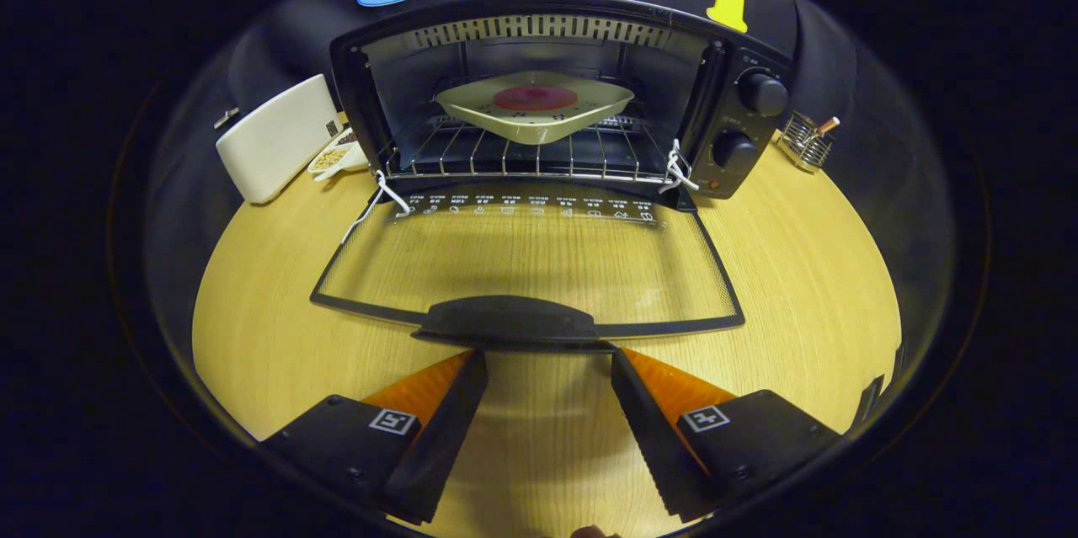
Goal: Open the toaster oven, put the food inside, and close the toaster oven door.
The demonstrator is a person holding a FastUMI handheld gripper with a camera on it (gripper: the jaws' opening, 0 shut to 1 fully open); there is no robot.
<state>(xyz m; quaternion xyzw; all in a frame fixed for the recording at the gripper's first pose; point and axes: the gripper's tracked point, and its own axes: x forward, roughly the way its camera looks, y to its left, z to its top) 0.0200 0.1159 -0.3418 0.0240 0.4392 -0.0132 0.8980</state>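
Observation:
The black toaster oven [741,113] stands at the far side of the wooden table with its glass door [526,264] folded down flat toward me. Inside, on the wire rack [472,155], rests a pale square plate [539,121] carrying a round red piece of food [535,98]. The door's dark handle [509,321] lies just ahead of my fingertips. My gripper [547,357] is open, its fingers spread wide with nothing but bare table between them, both tips close to the handle's edge.
A white rectangular box [278,138] lies left of the oven, with a small dish of nuts [333,159] beside it. A little wire holder [804,142] stands to the oven's right. The wooden table [808,285] spreads out on both sides of the door.

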